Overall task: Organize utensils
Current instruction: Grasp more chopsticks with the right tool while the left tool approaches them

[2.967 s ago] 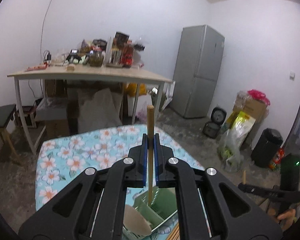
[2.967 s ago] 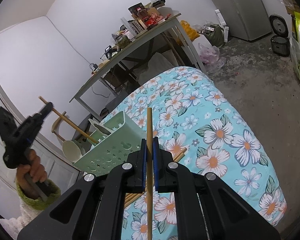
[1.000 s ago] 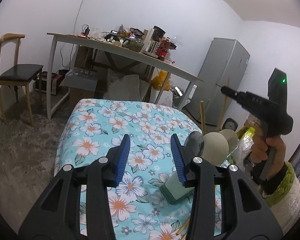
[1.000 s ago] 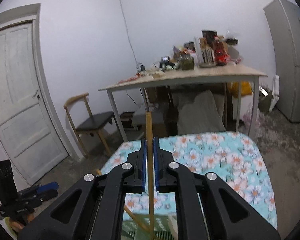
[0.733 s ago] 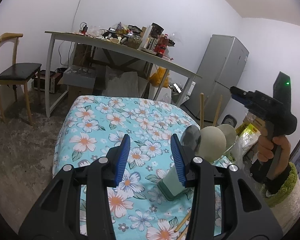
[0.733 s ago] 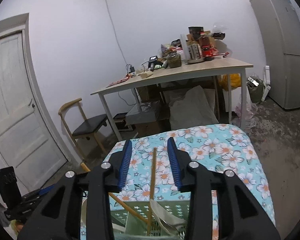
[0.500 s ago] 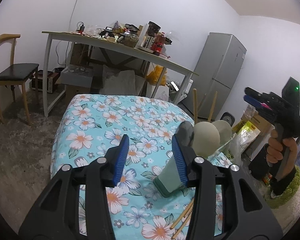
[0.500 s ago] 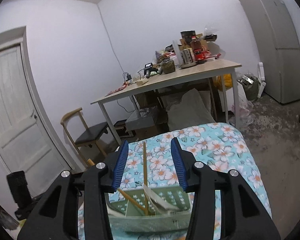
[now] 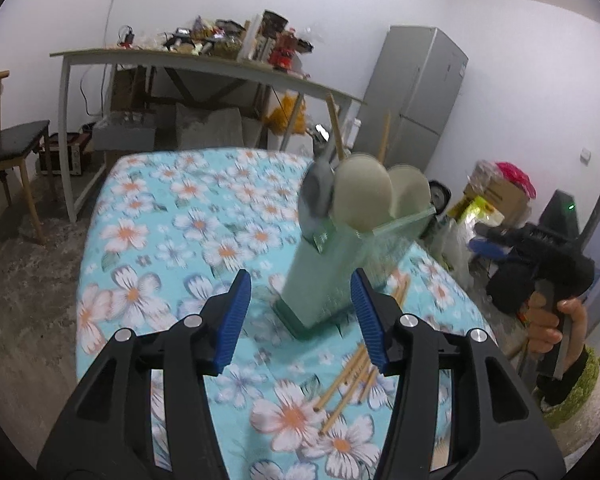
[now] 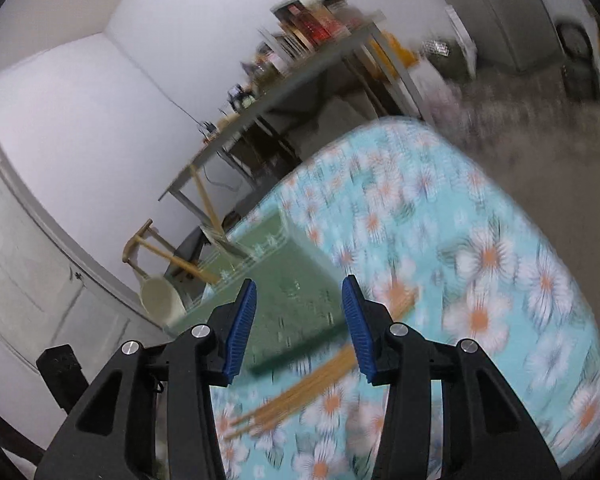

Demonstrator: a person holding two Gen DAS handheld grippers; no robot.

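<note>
Both my claws, left (image 9: pixel 298 316) and right (image 10: pixel 298 322), hang spread and empty, the left just widening. Spoons and some chopsticks stand in the caddy (image 9: pixel 342 268); loose chopsticks (image 9: pixel 350 384) on the tabletop (image 9: pixel 148 232) remain.

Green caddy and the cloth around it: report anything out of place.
The chopsticks lie loose in a scattered bundle on the floral cloth beside the green caddy, not inside it with the spoons and upright sticks. Nothing looks spilled or broken.

One pale green perforated plastic utensil caddy (image 9: pixel 340 268); in the caddy, two cream round-headed spoons (image 9: pixel 362 190), one grey spoon (image 9: pixel 314 196), two upright wooden chopsticks (image 9: pixel 335 128)
</note>
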